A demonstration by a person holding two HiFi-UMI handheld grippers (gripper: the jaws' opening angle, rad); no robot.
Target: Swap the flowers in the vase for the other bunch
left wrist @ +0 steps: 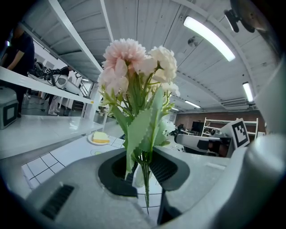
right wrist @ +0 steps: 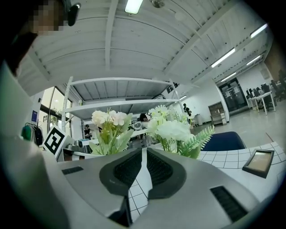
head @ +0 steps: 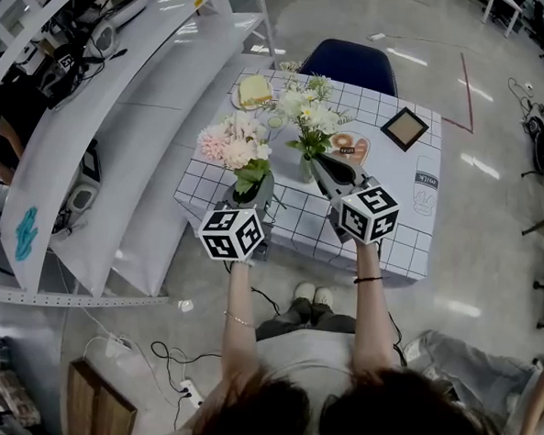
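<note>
My left gripper (head: 255, 197) (left wrist: 143, 167) is shut on the green stems of a pink and cream flower bunch (head: 232, 143) (left wrist: 134, 67), which it holds upright above the table's near left corner. A white bunch (head: 306, 108) (right wrist: 172, 132) stands upright mid-table. Its foot seems to sit in a small vase (head: 306, 171) that is mostly hidden. My right gripper (head: 325, 169) (right wrist: 144, 167) hovers just right of that foot, level. Its jaws stand almost together with only a thin slit, and nothing is between them.
The table wears a white grid cloth (head: 391, 224). On it lie a plate with a yellow slice (head: 254, 91), a small picture frame (head: 405, 128) and a round coaster (head: 350, 148). A blue chair (head: 350, 65) stands behind; white shelving (head: 122, 111) runs along the left.
</note>
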